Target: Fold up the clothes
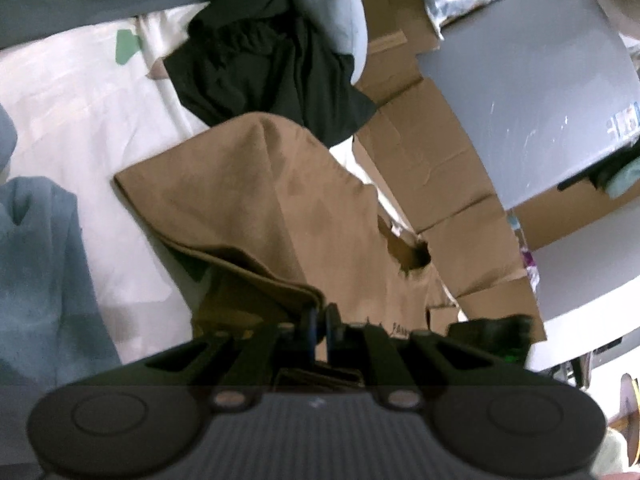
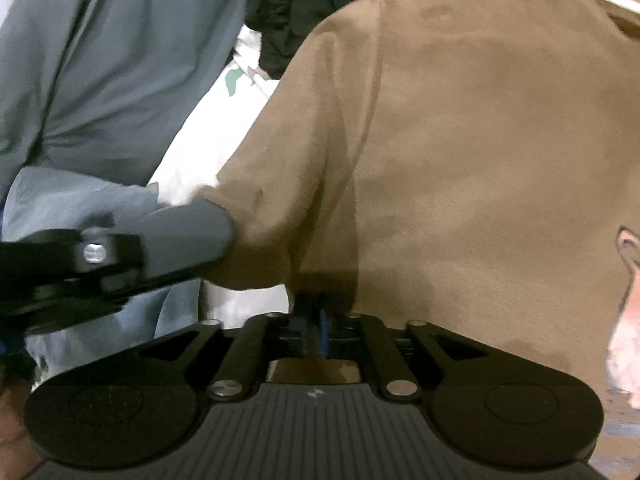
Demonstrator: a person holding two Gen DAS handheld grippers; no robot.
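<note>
- Left gripper point(image 1: 319, 322): blue fingers drawn together, pinching the folded edge of the brown garment point(image 1: 256, 196). Cloth bunches into a thick hem right at the fingertips.
- Right gripper point(image 2: 312, 320): blue fingers close together at the lower edge of the brown garment point(image 2: 460, 140). Cloth hangs over the tips; whether the pads press on it, I cannot tell.
- Right wrist view: the left gripper's body point(image 2: 120, 256) enters from the left, its grey end touching a bunched corner of the brown garment.
- Brown garment lies on a white sheet point(image 1: 80, 120), partly folded, one layer over another, its far end a rounded fold. Its right side reaches over the cardboard boxes point(image 1: 432, 160).
- Light blue cloth point(image 1: 36, 272) lies on the sheet, left of the brown garment, apart from it.
- Beyond the brown garment: a crumpled black garment point(image 1: 264, 60), touching its far end.
- Farther: grey-blue fabric point(image 2: 112, 60) along the top left; a grey curved surface point(image 1: 532, 92) beyond the boxes at right.
- Frames are blurred; fine detail uncertain.
</note>
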